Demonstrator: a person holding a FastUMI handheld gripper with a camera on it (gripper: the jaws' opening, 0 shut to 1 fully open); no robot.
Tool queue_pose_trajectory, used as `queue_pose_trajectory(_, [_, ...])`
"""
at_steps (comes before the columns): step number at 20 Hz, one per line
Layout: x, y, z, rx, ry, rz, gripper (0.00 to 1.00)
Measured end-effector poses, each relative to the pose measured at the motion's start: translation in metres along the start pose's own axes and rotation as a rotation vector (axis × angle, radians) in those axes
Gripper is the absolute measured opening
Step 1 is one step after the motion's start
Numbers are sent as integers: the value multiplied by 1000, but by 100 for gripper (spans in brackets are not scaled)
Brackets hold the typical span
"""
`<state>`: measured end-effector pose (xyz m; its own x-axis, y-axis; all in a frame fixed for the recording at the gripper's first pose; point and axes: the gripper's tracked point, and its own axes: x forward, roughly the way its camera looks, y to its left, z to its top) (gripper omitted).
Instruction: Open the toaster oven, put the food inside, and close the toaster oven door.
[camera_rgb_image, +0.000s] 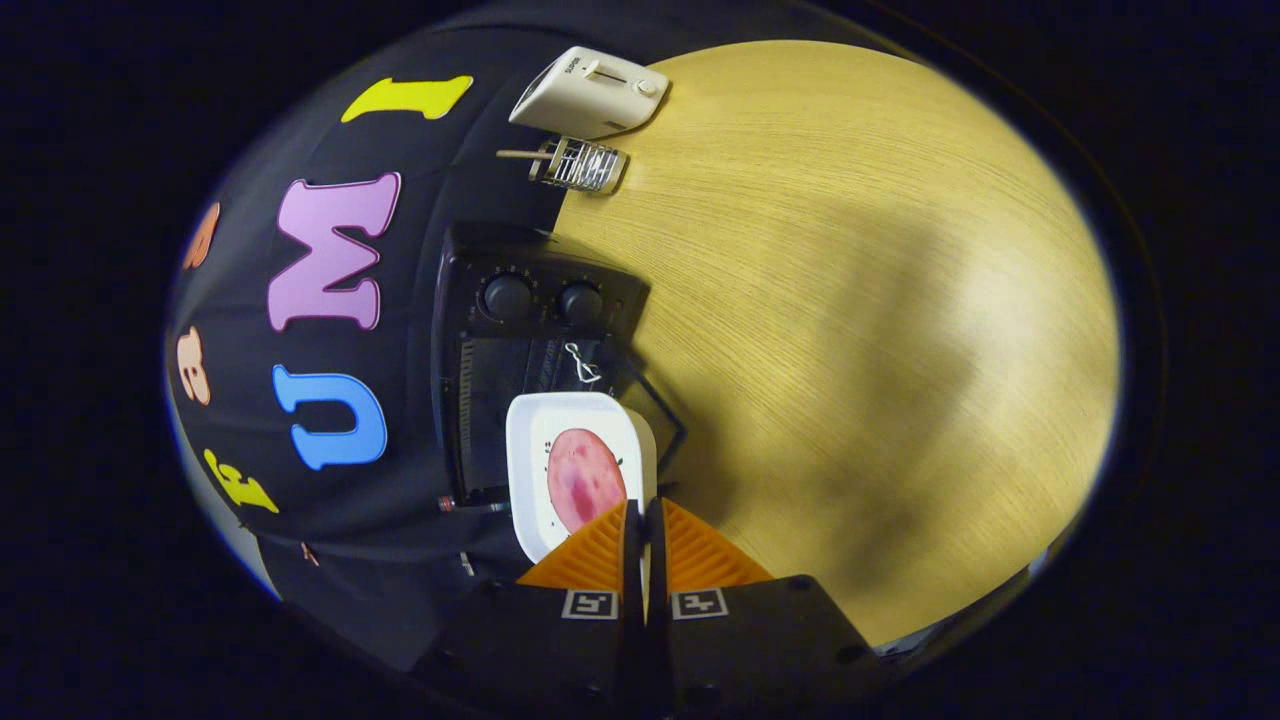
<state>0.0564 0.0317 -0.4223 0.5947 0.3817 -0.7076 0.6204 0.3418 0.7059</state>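
My gripper (641, 506) is shut on the rim of a white square plate (548, 425), pinching its near edge between both fingers. A round pink slice of meat (585, 480) lies on the plate. Just beyond the plate stands the black toaster oven (470, 290), which has two round knobs (508, 297). Its glass door (655, 405) hangs open, folded out over the wooden table (850, 300), with a white tie on its handle. The plate's far half is level with the oven's dark opening (500, 375); I cannot tell how far inside it reaches.
Farther along the table's back edge stand a white pop-up toaster (590, 92) and a small wire rack (580, 165) with a wooden handle. The black cloth wall runs behind the oven. Bare wooden tabletop stretches away on the door's side.
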Motion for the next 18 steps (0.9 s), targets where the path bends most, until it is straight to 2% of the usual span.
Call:
queue_pose_trajectory(4, [32, 33, -7, 89, -101, 14, 5])
queue_pose_trajectory(9, [75, 54, -23, 192, -203, -62, 5])
queue_pose_trajectory(18, [147, 78, -19, 343, -321, -103, 5])
